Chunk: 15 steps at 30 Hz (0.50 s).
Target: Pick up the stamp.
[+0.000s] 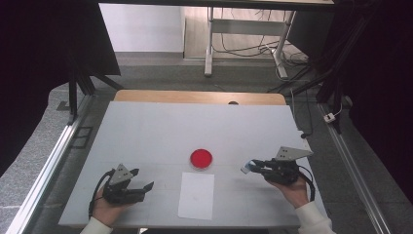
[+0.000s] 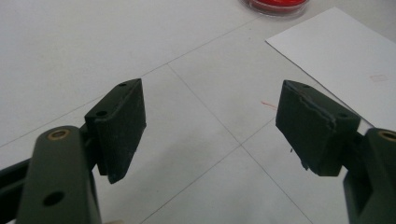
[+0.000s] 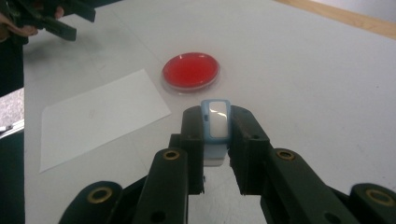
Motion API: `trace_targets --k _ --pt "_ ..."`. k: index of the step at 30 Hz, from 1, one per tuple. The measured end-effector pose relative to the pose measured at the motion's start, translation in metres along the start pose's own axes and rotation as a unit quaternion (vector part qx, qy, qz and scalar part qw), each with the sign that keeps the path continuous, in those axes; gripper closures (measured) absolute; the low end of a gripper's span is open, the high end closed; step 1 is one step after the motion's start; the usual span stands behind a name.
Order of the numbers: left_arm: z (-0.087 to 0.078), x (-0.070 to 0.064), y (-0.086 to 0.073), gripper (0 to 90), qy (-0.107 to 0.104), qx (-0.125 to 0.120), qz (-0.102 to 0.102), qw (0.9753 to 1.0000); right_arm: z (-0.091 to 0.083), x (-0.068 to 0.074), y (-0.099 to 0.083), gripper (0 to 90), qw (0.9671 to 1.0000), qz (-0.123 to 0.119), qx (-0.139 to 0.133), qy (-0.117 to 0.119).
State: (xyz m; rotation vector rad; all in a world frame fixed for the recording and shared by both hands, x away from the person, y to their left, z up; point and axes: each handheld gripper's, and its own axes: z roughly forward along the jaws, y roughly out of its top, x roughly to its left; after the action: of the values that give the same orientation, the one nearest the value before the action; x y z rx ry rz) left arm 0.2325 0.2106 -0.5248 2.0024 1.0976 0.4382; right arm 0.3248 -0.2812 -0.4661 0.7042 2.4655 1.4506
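- The white table [image 1: 146, 126] carries all the things, and both grippers stay at its near edge, one at each side of the person
- The white sheet of paper [image 1: 196, 195] lies flat between the two grippers, its long axis running away from the person; in the left gripper view a faint pink mark [image 2: 378, 78] shows on it, too small to read
- The red dish [image 1: 201, 159], round and shallow with a clear rim, stands just beyond the far short edge of the paper, close to it; whether they touch cannot be told
- The left gripper [image 1: 138, 180] has its jaws wide apart and holds nothing; it hovers low at the left of the paper, pointing to the right
- The right gripper [image 1: 252, 166] is closed on a small light-blue piece [image 3: 215, 120] with a white face, which stands up between the jaws; what this piece is exactly cannot be told
- The relation that matters: the dish lies straight ahead of the right gripper along its jaws, to the left of it on the table, and this gripper seems a little nearer to the dish than the left one
- The right gripper view shows the white face of the blue piece clearly, while the high view gives only a pale spot at the jaw tips
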Motion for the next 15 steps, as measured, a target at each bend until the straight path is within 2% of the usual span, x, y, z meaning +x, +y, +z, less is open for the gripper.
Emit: trace_targets --k 8,15 --pt "-0.0003 -0.0001 0.0005 24.6 0.004 -0.004 0.001 1.0 0.0021 0.0001 0.0026 75.3 0.9997 0.012 -0.02 -0.008" --pt "-0.0002 -0.0001 0.001 24.5 0.007 -0.006 -0.001 1.0 0.0045 0.0008 0.0057 75.2 0.9994 0.02 -0.026 -0.012"
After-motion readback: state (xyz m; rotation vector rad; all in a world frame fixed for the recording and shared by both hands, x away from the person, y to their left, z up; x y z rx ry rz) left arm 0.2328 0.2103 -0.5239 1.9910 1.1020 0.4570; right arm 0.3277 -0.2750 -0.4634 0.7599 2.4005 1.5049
